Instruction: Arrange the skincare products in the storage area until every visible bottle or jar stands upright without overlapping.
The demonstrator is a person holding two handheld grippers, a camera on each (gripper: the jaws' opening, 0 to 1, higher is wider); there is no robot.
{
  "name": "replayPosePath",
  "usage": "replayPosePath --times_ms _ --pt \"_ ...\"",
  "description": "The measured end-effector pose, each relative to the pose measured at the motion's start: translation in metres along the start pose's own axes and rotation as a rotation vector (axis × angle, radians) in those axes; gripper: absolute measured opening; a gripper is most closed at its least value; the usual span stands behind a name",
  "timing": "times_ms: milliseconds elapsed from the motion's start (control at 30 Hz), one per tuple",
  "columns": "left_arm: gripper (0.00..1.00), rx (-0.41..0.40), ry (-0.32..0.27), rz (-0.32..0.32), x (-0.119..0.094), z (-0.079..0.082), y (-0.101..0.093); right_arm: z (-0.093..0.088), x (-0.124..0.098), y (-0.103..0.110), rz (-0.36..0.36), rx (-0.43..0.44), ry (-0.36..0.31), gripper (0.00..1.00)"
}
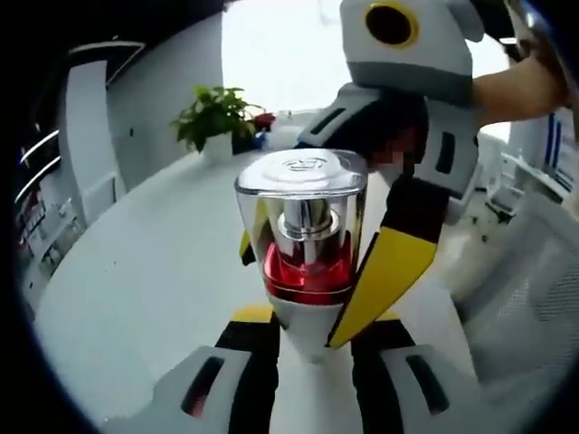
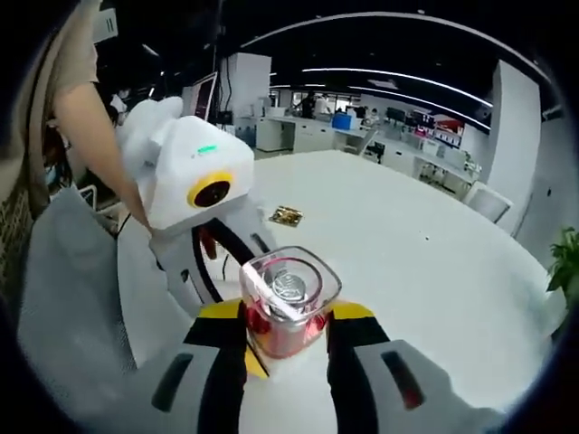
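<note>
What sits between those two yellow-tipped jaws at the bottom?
A red bottle with a clear square cap, standing on the white table, seen in the right gripper view.

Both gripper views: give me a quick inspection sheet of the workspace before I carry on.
Surface: white table, mostly bare.
Job's things: one red bottle with a clear square cap, upright, held between both grippers; no other bottle or jar seen.
Clutter: small gold packet lying flat on the table beyond the bottle.
Grippers: left gripper and right gripper each have their yellow-tipped jaws closed on the bottle from opposite sides.
Cables: dark cable beside the left gripper in the right gripper view.
Surroundings: potted plant at the table's far edge; grey chair; office desks behind.
</note>
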State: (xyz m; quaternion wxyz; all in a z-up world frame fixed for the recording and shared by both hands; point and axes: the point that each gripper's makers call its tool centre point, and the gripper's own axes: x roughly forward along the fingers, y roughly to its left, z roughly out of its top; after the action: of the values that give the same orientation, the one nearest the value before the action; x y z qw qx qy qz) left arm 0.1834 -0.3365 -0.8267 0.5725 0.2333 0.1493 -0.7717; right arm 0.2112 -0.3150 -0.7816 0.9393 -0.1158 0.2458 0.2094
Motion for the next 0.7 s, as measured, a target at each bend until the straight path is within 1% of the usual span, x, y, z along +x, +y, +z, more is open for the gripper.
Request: replayPosePath --times_ms 200,400,567,700 --pt "0.27 -0.008 0.002 0.009 0.007 0.003 0.020 0.002 0.008 -0.018 0.005 -0.015 -0.015 0.34" --pt "0.27 -0.024 0.008 0.017 0.014 0.006 0.038 0.005 0.016 -0.035 0.007 -0.035 -0.016 0.34" --pt "0.26 -0.039 0.013 0.023 0.018 0.007 0.051 0.007 0.022 -0.046 0.006 -0.047 -0.020 0.34" --pt "0.26 -0.039 0.018 0.016 0.021 0.008 0.056 0.008 0.024 -0.053 0.005 -0.059 -0.012 0.35"
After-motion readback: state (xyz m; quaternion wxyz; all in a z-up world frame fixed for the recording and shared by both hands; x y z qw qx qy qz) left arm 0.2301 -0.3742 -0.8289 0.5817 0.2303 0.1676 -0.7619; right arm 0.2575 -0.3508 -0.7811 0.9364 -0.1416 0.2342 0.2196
